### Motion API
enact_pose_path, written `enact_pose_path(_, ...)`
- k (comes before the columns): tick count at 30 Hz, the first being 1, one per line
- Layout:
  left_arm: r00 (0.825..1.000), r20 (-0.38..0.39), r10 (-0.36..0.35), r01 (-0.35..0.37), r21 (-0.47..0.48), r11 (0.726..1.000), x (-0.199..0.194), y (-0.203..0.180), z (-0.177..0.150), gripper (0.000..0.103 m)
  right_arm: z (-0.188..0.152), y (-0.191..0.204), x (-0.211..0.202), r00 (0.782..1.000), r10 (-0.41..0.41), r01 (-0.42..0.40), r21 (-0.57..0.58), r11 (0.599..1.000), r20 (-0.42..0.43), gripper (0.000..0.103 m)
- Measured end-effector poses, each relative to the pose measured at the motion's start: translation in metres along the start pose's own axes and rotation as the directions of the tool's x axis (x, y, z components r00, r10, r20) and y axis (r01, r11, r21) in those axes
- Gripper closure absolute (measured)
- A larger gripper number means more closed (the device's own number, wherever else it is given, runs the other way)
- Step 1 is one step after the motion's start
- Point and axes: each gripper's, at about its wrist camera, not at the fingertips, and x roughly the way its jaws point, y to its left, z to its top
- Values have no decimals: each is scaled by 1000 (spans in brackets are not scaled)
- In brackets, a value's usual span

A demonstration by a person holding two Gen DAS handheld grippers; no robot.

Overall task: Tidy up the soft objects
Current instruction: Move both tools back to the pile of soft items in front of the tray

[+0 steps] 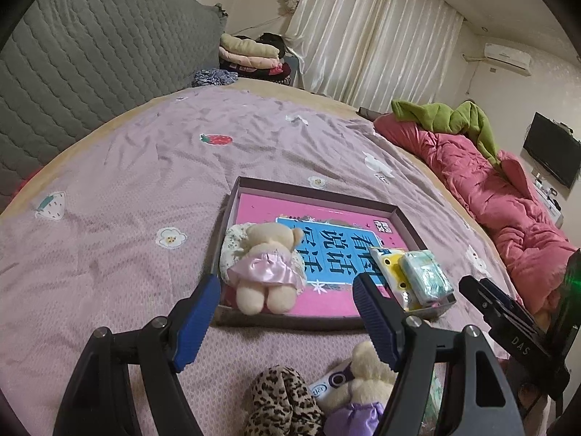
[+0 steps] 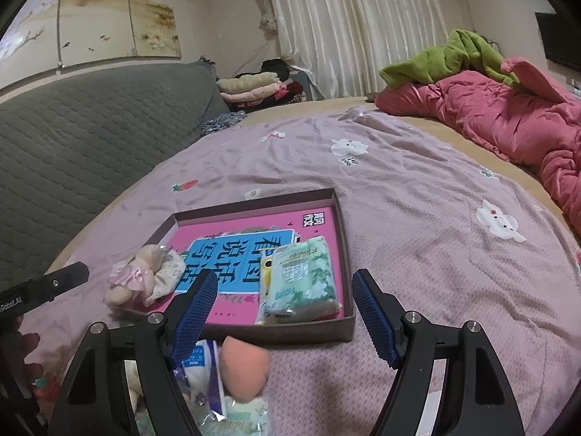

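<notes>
From the left wrist camera, the left gripper (image 1: 287,318) hangs over a bed covered by a lilac sheet (image 1: 127,189) printed with strawberries and flowers. Its two blue-padded fingers (image 1: 198,321) stand wide apart with nothing between them. Just ahead lies a shallow box (image 1: 319,192) lined with a pink and blue printed sheet. A cream teddy bear in a pink skirt (image 1: 263,267) lies face down at the box's near left corner, its legs over the front rim, resting on a floral scrunchie (image 1: 232,245). At the near right corner sit a pale green tissue pack (image 1: 425,276) and a yellow packet (image 1: 390,267), side by side and touching. On the sheet below the gripper, outside the box, lie a leopard-print soft item (image 1: 283,399) and a second bear in a purple skirt (image 1: 363,392). The other gripper's black body shows at the right edge. A pink quilt (image 1: 490,196) with a green garment (image 1: 446,116) on it lies along the far right of the bed.

From the right wrist camera, the right gripper (image 2: 285,316) also hovers before the box (image 2: 254,332) — its fingers (image 2: 374,319) spread wide, holding nothing. The tissue pack (image 2: 303,276) lies in the near right corner; the pink-skirted bear (image 2: 134,279) straddles the left rim. Below the left finger, outside the box, rest a peach egg-shaped sponge (image 2: 243,367) and a clear plastic packet (image 2: 203,374). A grey quilted headboard (image 2: 90,127) stands at left.
</notes>
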Motion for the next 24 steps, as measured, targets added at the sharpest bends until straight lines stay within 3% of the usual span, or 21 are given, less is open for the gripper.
enact_pose_path(24,1000,-15,20,-19,43,999,-34,-2,-19,28,-16,11,-37,1000,21,-21,-7,1000,-13,25)
